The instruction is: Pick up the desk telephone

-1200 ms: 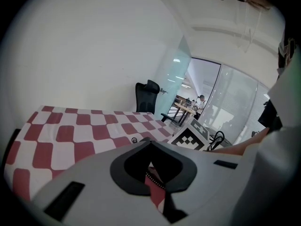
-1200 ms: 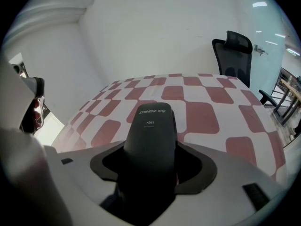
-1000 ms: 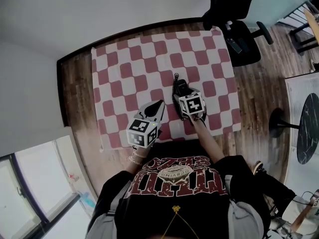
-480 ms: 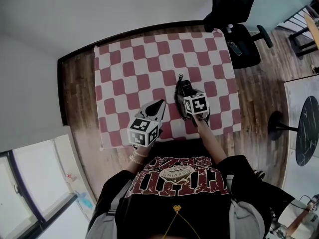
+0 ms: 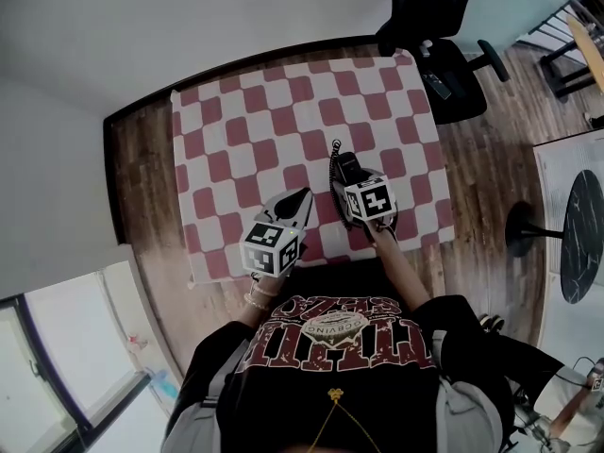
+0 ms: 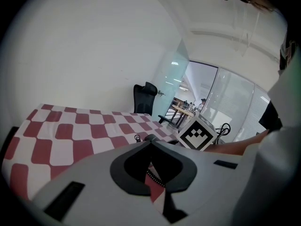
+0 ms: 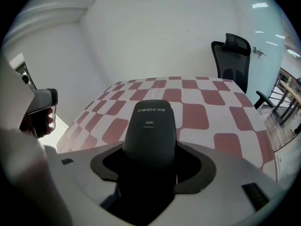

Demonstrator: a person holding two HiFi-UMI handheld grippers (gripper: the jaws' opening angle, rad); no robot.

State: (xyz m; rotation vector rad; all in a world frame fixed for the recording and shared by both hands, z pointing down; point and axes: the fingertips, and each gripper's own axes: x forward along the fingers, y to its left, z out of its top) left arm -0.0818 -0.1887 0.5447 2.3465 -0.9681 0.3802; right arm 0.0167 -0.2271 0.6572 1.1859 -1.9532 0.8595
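The desk telephone (image 5: 343, 170) is black and lies on the near right part of the red-and-white checked cloth (image 5: 245, 130). Its coiled cord (image 5: 333, 149) trails off its far end. My right gripper (image 5: 347, 181) is shut on the telephone's handset (image 7: 149, 126), which fills the gap between the jaws and carries small white print. Whether the handset is off the cloth I cannot tell. My left gripper (image 5: 300, 199) hangs left of the telephone over the cloth's near edge, jaws together and holding nothing. In the left gripper view (image 6: 150, 144), the coiled cord (image 6: 154, 177) shows through the jaws' opening.
A black office chair (image 5: 444, 36) stands past the table's far right corner. Right of the table is wooden floor, with a round dark table (image 5: 580, 243) further right. A white wall runs behind the table. The person's torso is at the near edge.
The view has shifted a little. Both grippers and the telephone keep the same places on the cloth.
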